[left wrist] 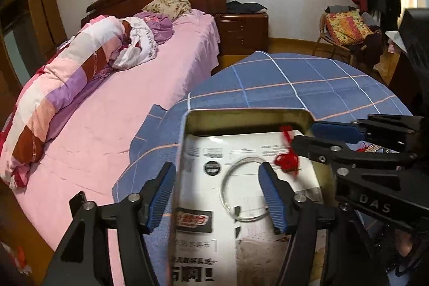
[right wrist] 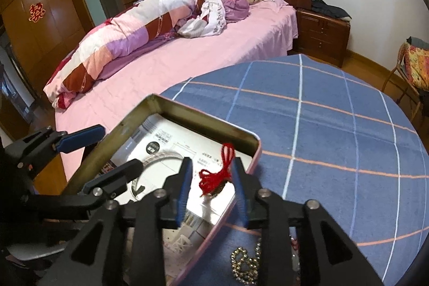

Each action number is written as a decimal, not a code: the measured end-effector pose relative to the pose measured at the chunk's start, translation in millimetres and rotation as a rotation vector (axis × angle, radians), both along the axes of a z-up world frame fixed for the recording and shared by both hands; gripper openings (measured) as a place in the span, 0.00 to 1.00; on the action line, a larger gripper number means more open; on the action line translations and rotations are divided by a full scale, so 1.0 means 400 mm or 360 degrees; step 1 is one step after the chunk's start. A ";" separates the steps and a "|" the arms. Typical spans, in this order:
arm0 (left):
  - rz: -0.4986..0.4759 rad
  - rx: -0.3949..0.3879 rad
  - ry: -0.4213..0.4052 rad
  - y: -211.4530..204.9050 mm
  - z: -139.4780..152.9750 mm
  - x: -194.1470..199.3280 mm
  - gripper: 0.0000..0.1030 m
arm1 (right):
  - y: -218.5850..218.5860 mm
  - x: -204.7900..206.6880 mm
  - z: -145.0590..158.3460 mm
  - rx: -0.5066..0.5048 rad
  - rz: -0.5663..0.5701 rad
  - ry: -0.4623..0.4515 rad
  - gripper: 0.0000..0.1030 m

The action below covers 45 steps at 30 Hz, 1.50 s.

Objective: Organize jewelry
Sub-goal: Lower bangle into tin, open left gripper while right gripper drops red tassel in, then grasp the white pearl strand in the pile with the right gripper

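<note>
An open metal tin (left wrist: 241, 113) (right wrist: 206, 119) lined with printed paper stands on the blue checked tablecloth (left wrist: 295, 79) (right wrist: 335, 138). Inside it lie a silver bangle (left wrist: 241, 189) (right wrist: 161, 157) and a red cord ornament (left wrist: 287, 160) (right wrist: 214, 178). My right gripper (right wrist: 213, 186) (left wrist: 304, 136) hovers over the tin, open, with the red cord lying between its blue pads and not pressed by them. The left gripper (left wrist: 215, 195) (right wrist: 122, 146) is open and straddles the tin's left wall, one finger outside and one inside beside the bangle. A golden beaded chain (right wrist: 246, 262) lies on the cloth near the tin.
A bed with a pink sheet (left wrist: 120, 111) (right wrist: 187, 58) and a rolled quilt runs along the table's left side. A wooden nightstand (left wrist: 241, 28) stands behind, a chair with cushions (left wrist: 346, 26) at the back right, and a wardrobe (right wrist: 40, 18) on the far left.
</note>
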<state>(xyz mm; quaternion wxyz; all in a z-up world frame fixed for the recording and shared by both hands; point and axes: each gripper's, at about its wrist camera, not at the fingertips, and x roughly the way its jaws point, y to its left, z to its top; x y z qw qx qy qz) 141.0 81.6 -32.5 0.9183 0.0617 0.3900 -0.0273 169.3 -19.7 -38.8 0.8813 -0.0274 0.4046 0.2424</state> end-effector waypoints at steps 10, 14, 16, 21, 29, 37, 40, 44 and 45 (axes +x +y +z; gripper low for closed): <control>-0.0006 0.0054 -0.0007 -0.025 -0.026 -0.046 0.71 | -0.102 -0.068 0.035 0.0039 -0.0076 -0.0013 0.72; 0.0012 0.0034 0.0045 -0.017 -0.056 -0.052 0.71 | -0.184 -0.100 0.038 0.0035 -0.0189 -0.0012 0.74; 0.0013 0.0053 0.0049 -0.015 -0.067 -0.058 0.71 | -0.222 -0.119 0.038 0.0025 -0.0246 -0.0021 0.75; 0.0044 0.0080 0.0083 0.005 -0.095 -0.054 0.71 | -0.289 -0.171 0.030 0.0040 -0.0307 -0.0017 0.76; 0.0042 0.0047 -0.0002 0.003 -0.053 -0.108 0.71 | -0.352 -0.270 0.001 -0.0021 -0.0388 -0.0043 0.76; 0.0014 -0.0010 -0.0148 -0.083 0.038 -0.192 0.71 | -0.349 -0.322 -0.019 -0.0084 -0.0392 -0.0110 0.59; 0.0022 -0.0061 -0.0138 -0.108 0.039 -0.222 0.71 | -0.330 -0.325 -0.028 -0.0078 -0.0346 -0.0107 0.50; -0.0008 -0.0044 -0.0104 -0.138 0.019 -0.241 0.71 | -0.301 -0.329 -0.035 -0.0115 -0.0285 -0.0144 0.40; -0.0019 -0.0030 -0.0095 -0.146 0.014 -0.243 0.71 | -0.293 -0.323 -0.035 -0.0114 -0.0270 -0.0150 0.38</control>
